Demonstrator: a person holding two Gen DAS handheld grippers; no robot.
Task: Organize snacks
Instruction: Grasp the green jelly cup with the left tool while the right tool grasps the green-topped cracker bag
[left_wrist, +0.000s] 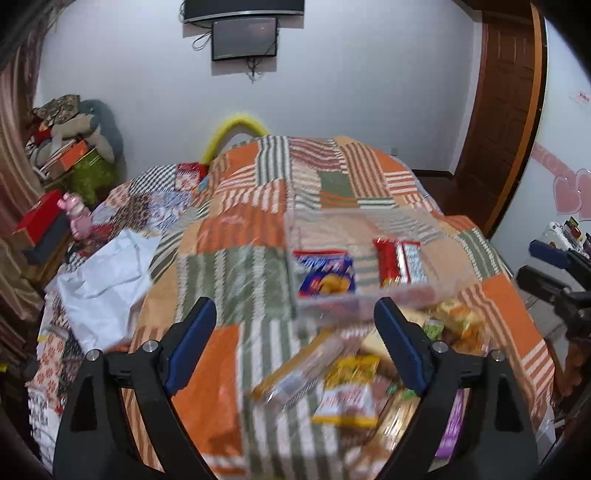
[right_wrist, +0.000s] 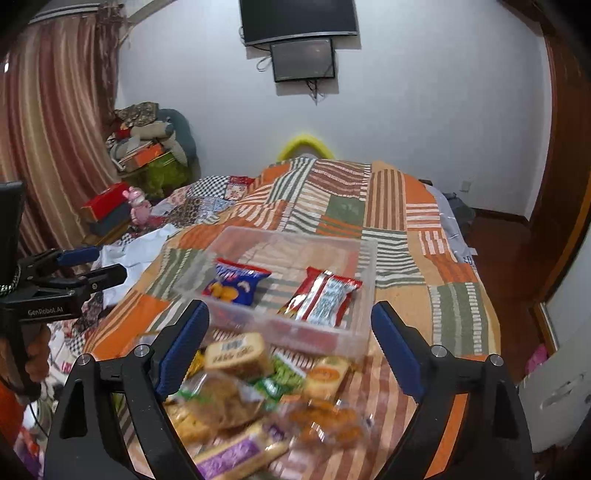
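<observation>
1. Nearest: the loose snack pile (right_wrist: 258, 402) lies on the patchwork quilt (right_wrist: 388, 206), partly hidden behind both sets of blue finger pads and smeared by motion blur; most labels are unreadable. A purple-labelled pack (right_wrist: 229, 456) is cut off at the bottom edge.
2. Right gripper (right_wrist: 288, 332): fingers spread wide, grasping nothing, poised above the pile; no contact visible.
3. Left gripper (left_wrist: 295, 328): fingers equally wide apart, empty, above the quilt and the pile's left edge. A yellow-and-red packet (left_wrist: 347, 398) lies between its fingers, blurred.
4. Just beyond the pile: a clear plastic bin (right_wrist: 365, 295), rectangular, thin-walled, translucent, its near wall touching or just beside the pile; cannot tell which.
5. Inside the bin: a blue glossy snack bag (right_wrist: 234, 282) on the left, a red-and-silver foil packet (right_wrist: 323, 299) on the right, apart from each other.
6. Far: white crumpled sheet (left_wrist: 107, 277) left of the quilt; wall-mounted screen (right_wrist: 303, 59), dark.
</observation>
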